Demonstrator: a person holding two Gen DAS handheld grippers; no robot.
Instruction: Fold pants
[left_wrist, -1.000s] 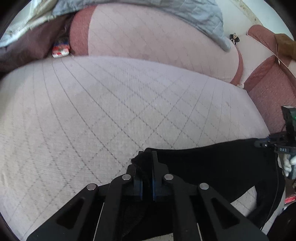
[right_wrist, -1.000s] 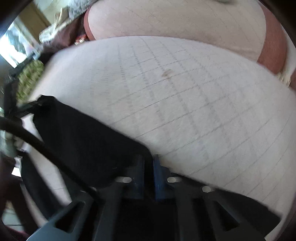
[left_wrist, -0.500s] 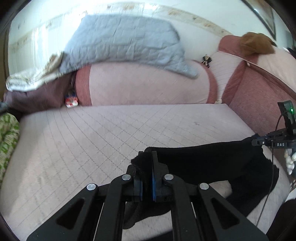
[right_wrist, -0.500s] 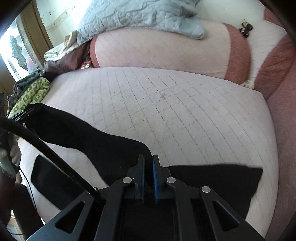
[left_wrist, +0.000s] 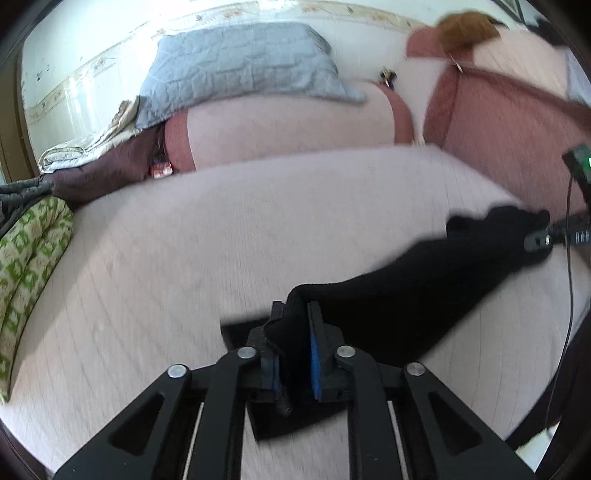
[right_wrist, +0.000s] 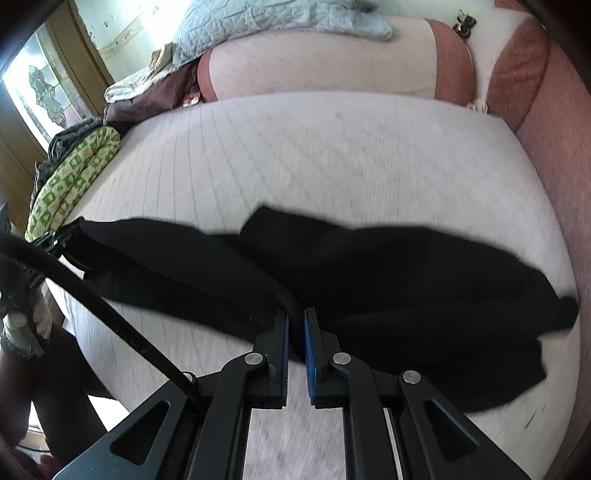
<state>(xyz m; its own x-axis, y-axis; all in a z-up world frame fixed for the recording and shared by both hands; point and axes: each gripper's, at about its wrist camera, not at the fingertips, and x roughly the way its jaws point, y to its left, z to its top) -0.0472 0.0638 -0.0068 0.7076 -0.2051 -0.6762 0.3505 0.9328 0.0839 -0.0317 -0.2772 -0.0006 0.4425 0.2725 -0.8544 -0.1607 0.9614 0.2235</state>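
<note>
Black pants (left_wrist: 424, 280) hang stretched between my two grippers over the pale quilted sofa seat (left_wrist: 221, 229). My left gripper (left_wrist: 293, 314) has a bunched edge of the cloth between its jaws; they are opening and a gap shows beside the blue pad. In the right wrist view the pants (right_wrist: 388, 273) spread in folds across the seat (right_wrist: 314, 147). My right gripper (right_wrist: 295, 317) is shut on their near edge. The right gripper (left_wrist: 539, 240) also shows at the far right of the left wrist view, and the left gripper (right_wrist: 55, 240) at the left edge of the right wrist view.
A grey-blue quilt (left_wrist: 240, 66) lies over the pink backrest. A green patterned cushion (left_wrist: 29, 258) sits at the seat's left end and a red armrest (left_wrist: 498, 129) closes the right end. A small red and white packet (left_wrist: 160, 170) is wedged at the back. A black cable (right_wrist: 110, 314) crosses low on the left.
Both grippers have carried the pants across the seat and tilted up, so the backrest has come into view. More cloth now lies on the seat. The left jaws have parted slightly.
</note>
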